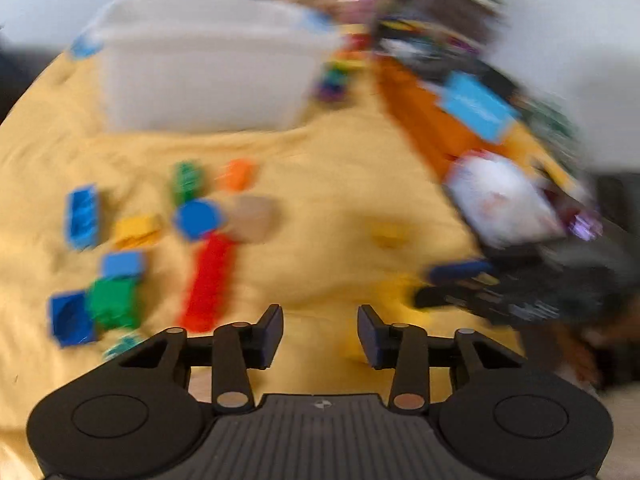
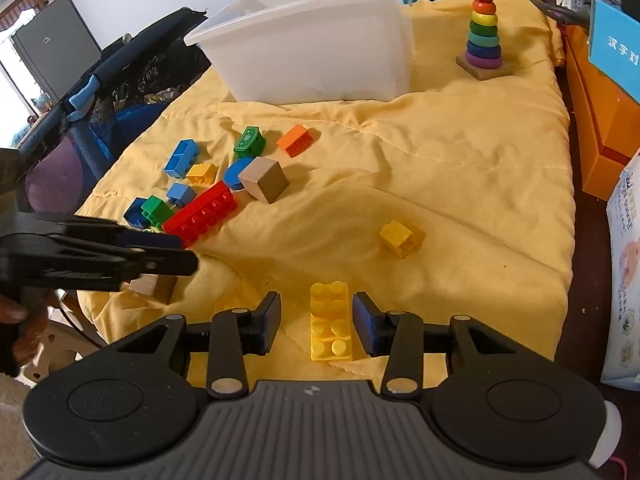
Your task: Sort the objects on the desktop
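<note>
My right gripper is open and low over the yellow quilt. A long yellow brick lies between its fingers, close to the right pad, with a gap at the left one. My left gripper is open with nothing between its fingers; its view is motion-blurred. In the right wrist view it hangs at the left over a wooden block. Beyond lie a red long brick, a grey cube, a blue disc, several small coloured bricks and a lone yellow cube brick.
A white plastic bin stands at the back of the quilt. A rainbow ring stacker is at the back right. Orange and blue boxes and a white pack line the right edge. A dark mesh playpen is left.
</note>
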Available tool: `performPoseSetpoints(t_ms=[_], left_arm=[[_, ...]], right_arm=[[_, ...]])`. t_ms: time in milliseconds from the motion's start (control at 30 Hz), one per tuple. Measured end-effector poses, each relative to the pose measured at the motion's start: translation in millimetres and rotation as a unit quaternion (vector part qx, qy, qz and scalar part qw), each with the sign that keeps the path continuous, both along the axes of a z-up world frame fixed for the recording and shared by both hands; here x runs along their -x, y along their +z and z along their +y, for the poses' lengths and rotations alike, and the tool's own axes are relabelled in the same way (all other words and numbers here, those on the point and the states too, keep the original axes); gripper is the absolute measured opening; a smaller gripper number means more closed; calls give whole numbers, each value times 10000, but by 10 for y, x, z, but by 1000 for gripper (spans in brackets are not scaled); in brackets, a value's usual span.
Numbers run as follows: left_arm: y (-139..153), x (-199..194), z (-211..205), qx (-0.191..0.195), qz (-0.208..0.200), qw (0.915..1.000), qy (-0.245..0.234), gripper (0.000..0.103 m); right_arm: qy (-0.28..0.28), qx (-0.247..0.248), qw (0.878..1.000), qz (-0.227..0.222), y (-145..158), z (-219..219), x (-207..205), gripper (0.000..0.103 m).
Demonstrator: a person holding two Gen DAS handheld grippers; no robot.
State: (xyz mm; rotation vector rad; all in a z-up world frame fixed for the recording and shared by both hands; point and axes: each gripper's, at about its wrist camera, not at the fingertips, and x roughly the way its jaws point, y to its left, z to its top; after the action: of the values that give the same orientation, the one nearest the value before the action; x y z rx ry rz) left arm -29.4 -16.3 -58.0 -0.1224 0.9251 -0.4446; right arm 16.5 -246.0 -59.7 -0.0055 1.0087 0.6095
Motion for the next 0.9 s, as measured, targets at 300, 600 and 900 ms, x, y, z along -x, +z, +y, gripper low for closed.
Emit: performPoseSetpoints(t_ms=[300,600,900], left_arm=[[-185,190,-965,-2128,-839,9535,-1964,46],[-343,-180,-535,-833,151,9934,-769,31],[-741,-325,279,1886,1749,9618,932,34]], right_arm=[[-34,79,10000,25,-10,-63,-27,45],[-58,42,10000,17,-16,-119,-6,45],[-30,-3,10000,70,-41,-104,-28,45]])
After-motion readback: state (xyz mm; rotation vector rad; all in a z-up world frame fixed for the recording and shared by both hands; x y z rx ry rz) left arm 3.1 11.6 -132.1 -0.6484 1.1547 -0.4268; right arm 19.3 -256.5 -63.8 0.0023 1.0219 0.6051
